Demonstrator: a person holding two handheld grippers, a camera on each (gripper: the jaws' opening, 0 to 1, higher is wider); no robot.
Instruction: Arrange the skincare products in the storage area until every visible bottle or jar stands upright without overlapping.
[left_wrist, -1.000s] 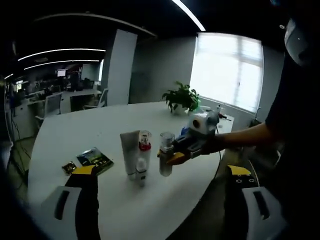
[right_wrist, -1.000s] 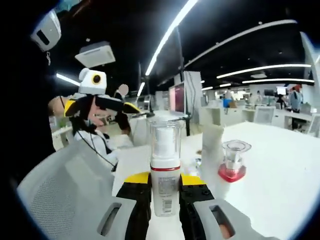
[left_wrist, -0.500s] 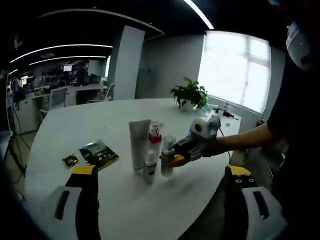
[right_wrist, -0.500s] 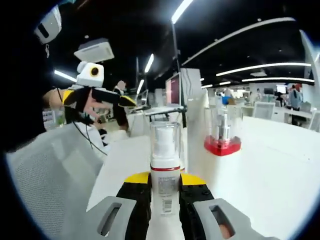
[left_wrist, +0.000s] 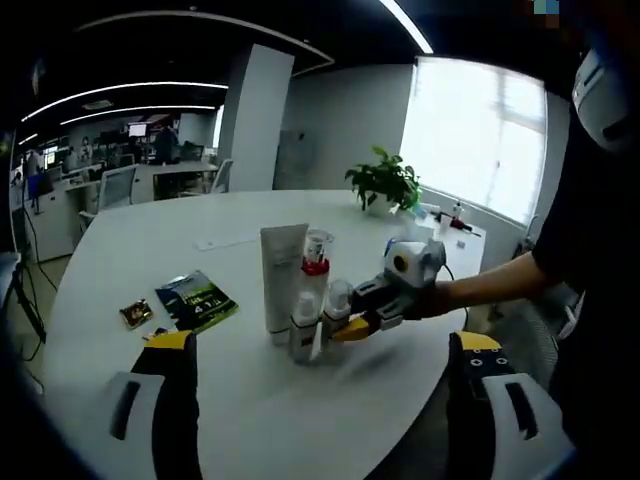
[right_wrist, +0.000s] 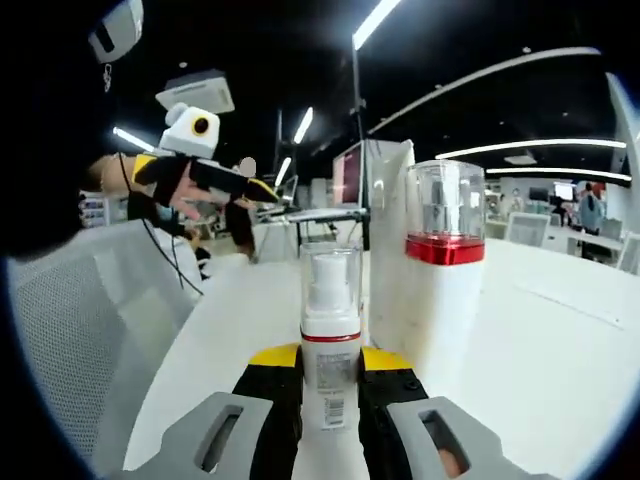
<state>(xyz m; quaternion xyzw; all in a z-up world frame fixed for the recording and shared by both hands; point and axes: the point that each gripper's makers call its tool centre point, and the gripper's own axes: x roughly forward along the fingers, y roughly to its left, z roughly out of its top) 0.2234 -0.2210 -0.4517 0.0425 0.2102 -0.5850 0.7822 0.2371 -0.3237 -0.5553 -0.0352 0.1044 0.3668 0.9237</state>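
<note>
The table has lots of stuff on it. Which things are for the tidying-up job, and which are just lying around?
For the job:
- pump bottle, held in the right tool
- white tube
- red-banded bottle
- small white bottle

Just lying about:
- booklet
- small packet
- potted plant
- sheet of paper

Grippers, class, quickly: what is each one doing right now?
Left gripper: open, holding nothing.
Right gripper: shut on the clear-capped pump bottle, upright on the table.
</note>
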